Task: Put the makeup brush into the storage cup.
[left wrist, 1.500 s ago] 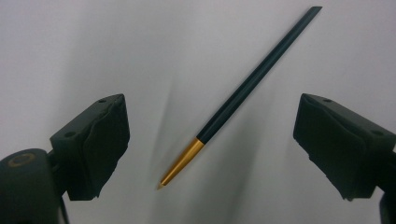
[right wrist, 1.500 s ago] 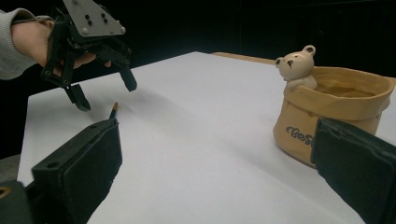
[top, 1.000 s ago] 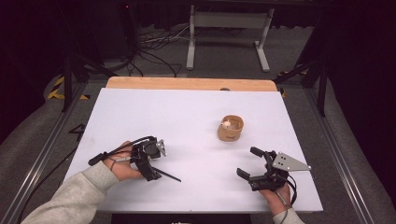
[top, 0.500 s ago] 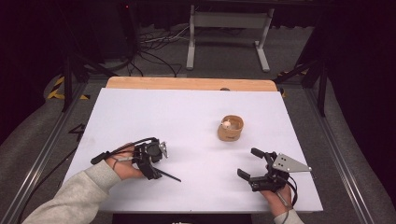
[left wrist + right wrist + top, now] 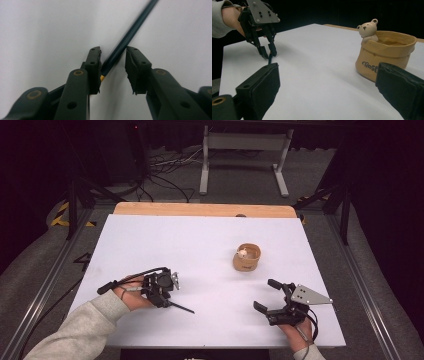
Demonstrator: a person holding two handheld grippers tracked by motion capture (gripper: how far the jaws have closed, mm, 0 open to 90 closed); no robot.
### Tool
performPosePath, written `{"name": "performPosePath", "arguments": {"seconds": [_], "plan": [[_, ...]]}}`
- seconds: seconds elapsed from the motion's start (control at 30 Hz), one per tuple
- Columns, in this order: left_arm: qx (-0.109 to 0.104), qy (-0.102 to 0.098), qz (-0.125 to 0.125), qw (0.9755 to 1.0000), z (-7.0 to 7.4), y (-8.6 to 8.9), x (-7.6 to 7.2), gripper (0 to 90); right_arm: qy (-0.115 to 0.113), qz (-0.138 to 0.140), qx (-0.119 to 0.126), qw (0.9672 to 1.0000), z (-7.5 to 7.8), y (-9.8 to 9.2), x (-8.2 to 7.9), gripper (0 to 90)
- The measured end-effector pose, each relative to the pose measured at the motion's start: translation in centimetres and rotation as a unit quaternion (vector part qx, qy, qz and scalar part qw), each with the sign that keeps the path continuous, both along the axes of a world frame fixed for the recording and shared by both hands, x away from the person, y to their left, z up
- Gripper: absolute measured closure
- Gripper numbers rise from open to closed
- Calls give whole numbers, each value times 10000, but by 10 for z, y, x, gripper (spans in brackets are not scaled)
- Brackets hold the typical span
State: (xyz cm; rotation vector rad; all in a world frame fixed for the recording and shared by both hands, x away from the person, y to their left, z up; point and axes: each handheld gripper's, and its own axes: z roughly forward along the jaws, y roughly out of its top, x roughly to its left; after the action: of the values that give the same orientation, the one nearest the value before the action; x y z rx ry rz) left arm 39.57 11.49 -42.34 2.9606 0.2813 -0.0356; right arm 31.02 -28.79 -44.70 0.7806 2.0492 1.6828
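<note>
the left gripper [image 5: 167, 295] pointed down at the white table [image 5: 200, 245], its jaws having just been closing around one end of a dark pencil [image 5: 181, 308] that lay flat and ran out toward the right. the right gripper [image 5: 266, 295] rested well apart, jaws spread and empty. a tan bear pot [image 5: 246, 257] stood between and beyond them, nearer the right one.
</note>
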Motion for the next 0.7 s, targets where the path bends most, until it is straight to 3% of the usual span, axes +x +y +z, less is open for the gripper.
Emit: {"name": "performPosePath", "arguments": {"seconds": [0.3, 0.7], "plan": [[127, -91, -63, 9999, 0, 0, -1, 816, -9, 31, -35, 10000, 0, 1, 0, 73], [185, -169, -140, 9996, 5, -3, -4, 822, -4, 41, -58, 10000, 0, 1, 0, 73]]}}
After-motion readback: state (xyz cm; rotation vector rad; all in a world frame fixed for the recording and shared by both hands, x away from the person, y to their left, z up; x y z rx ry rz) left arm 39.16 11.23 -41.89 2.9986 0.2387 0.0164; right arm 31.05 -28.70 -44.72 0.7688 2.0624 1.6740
